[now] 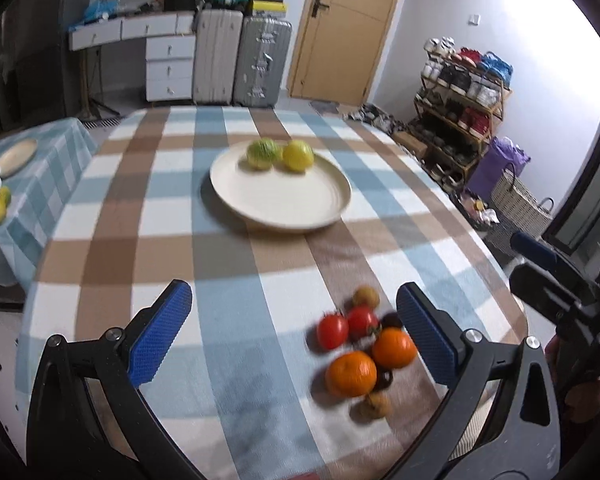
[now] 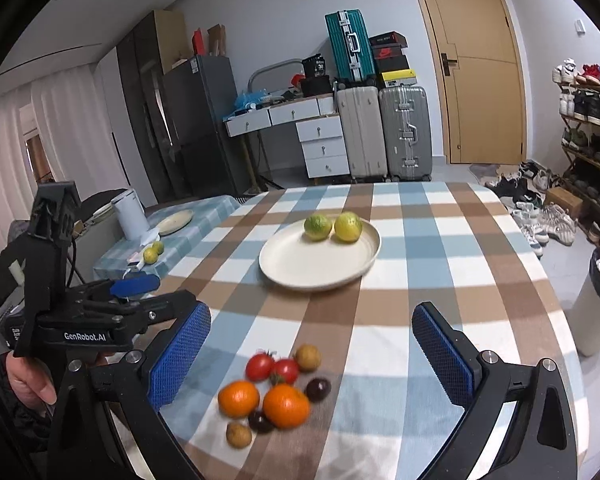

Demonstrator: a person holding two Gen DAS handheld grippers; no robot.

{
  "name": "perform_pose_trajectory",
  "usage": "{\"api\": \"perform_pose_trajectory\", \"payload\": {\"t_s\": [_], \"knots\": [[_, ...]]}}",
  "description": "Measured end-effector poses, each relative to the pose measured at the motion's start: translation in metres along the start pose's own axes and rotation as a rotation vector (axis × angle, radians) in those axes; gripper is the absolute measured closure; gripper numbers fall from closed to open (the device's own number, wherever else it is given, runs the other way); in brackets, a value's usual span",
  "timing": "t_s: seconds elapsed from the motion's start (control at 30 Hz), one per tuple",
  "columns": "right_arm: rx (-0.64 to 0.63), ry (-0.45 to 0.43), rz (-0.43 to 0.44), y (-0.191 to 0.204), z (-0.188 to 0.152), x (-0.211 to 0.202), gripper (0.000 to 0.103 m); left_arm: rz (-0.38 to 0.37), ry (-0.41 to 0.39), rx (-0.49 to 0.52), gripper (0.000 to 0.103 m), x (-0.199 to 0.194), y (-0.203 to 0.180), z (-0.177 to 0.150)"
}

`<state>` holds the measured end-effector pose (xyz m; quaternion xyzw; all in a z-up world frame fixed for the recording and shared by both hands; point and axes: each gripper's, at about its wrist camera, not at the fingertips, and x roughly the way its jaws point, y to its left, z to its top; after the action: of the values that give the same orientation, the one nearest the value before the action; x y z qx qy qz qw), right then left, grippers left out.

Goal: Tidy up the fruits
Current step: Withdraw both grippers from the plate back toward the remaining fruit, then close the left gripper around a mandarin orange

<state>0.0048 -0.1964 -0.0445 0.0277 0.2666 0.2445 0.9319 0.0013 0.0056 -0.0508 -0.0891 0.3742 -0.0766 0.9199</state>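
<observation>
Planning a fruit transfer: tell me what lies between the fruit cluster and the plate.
Nothing; in the right wrist view only bare checked tablecloth lies between the fruit cluster and the plate.

Left view's motion-blurred with blown-out window glare (image 1: 556, 52) upper right (fisheye bends edges); right view's evenly lit, sharper.

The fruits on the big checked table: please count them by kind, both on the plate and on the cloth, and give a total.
Green-yellow citrus on the plate: 2
Oranges: 2
Red tomatoes: 2
Small tan round fruits: 2
Small dark round fruits: 2
Total: 10
</observation>
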Motion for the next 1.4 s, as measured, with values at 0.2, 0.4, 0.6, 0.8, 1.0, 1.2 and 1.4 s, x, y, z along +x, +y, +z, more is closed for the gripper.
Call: {"api": "perform_pose_trajectory", "payload": {"t_s": [0.2,0.4,0.6,0.8,1.0,1.2,1.4], "knots": [[0.015,0.034,-0.005,-0.001,-0.018,-0.004,0.000,-0.039,0.070,0.009,0.001,0.019,-0.005,-0.021],[0.025,0.058,-0.008,-0.003,-0.031,-0.004,0.000,-0.065,0.137,-0.011,0.001,0.041,-0.002,-0.032],[0.046,0.069,-0.008,-0.009,-0.035,-0.001,0.000,-0.104,0.181,-0.033,0.001,0.056,0.003,-0.040],[0.053,0.082,0.000,-0.010,-0.041,0.003,0.000,-0.151,0.196,-0.052,0.001,0.065,0.004,-0.045],[0.065,0.095,0.002,-0.012,-0.045,0.008,0.000,-0.201,0.208,-0.068,0.008,0.072,0.004,-0.048],[0.072,0.101,0.005,-0.012,-0.047,0.011,0.000,-0.247,0.218,-0.085,0.025,0.076,0.007,-0.052],[0.071,0.105,0.016,-0.012,-0.049,0.013,0.000,-0.296,0.229,-0.093,0.045,0.079,0.007,-0.053]]}}
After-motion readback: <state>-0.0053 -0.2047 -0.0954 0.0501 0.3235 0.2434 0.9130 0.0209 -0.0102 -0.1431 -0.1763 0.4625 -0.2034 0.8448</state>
